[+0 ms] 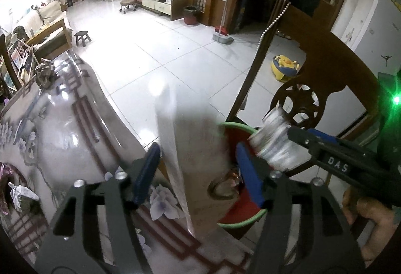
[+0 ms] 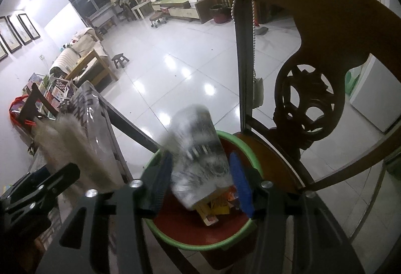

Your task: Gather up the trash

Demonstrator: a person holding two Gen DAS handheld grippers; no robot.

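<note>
Right wrist view: your right gripper (image 2: 203,183) has let go, crumpled wrapper (image 2: 200,153) dropping above the bin (image 2: 175,240). Left gripper (image 1: 200,173) open too, blurred paper (image 1: 180,138) loose between; release over the bin.

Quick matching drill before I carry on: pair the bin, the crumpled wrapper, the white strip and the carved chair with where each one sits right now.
Things:
1. bin
2. crumpled wrapper
3. white strip
4. carved chair

Places:
A. between the left gripper's fingers
B. on the chair seat, trash inside
C. behind the bin, backrest upright
D. between the right gripper's fingers, over the bin

Pairs: 1-B, 2-D, 3-A, 4-C
</note>
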